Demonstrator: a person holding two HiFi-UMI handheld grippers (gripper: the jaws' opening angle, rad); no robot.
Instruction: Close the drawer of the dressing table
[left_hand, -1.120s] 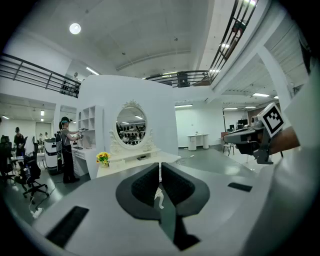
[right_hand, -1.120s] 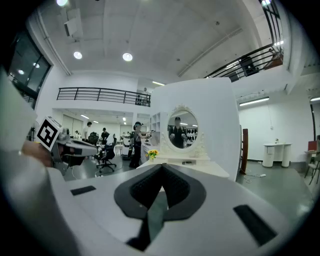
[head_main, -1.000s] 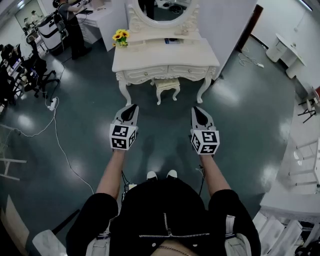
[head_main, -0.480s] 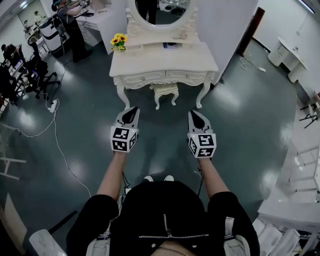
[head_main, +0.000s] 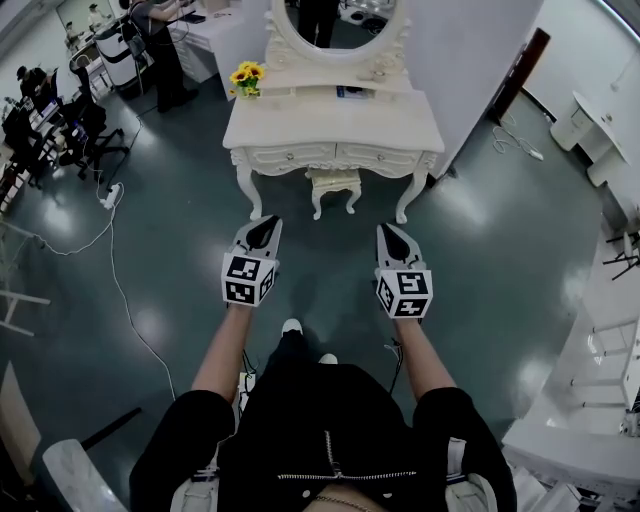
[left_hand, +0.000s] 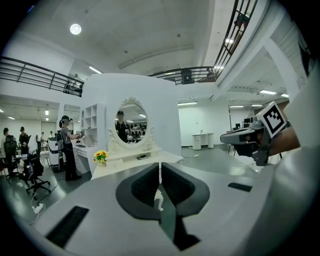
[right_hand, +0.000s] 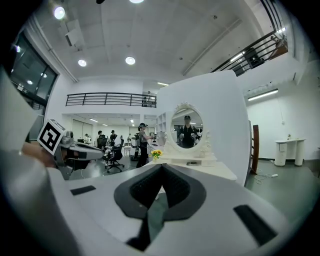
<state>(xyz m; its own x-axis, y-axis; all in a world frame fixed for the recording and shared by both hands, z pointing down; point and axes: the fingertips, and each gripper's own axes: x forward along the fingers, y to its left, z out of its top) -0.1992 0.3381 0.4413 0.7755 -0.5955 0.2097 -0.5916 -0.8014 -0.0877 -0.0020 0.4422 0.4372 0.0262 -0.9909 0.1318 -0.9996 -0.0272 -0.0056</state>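
The white dressing table (head_main: 333, 125) stands ahead on the dark floor, with an oval mirror (head_main: 335, 20), sunflowers (head_main: 246, 76) on its left end and a small stool (head_main: 334, 184) under it. Two drawer fronts (head_main: 337, 156) show along its front; from here I cannot tell whether one stands out. My left gripper (head_main: 268, 224) and right gripper (head_main: 388, 232) are held side by side, well short of the table, both shut and empty. In the left gripper view the table (left_hand: 131, 161) lies beyond the closed jaws of the left gripper (left_hand: 160, 168). The right gripper (right_hand: 161, 176) also points at the table (right_hand: 200, 164).
A white partition wall (head_main: 470, 60) stands behind the table. A person (head_main: 160, 40) works at white desks at the back left, near office chairs (head_main: 85, 125). A cable (head_main: 110, 260) runs over the floor on the left. White furniture (head_main: 590, 120) lines the right side.
The person has stepped forward, and the dressing table now looks a little larger and nearer. Both grippers have gone forward with the body, still shut and side by side.
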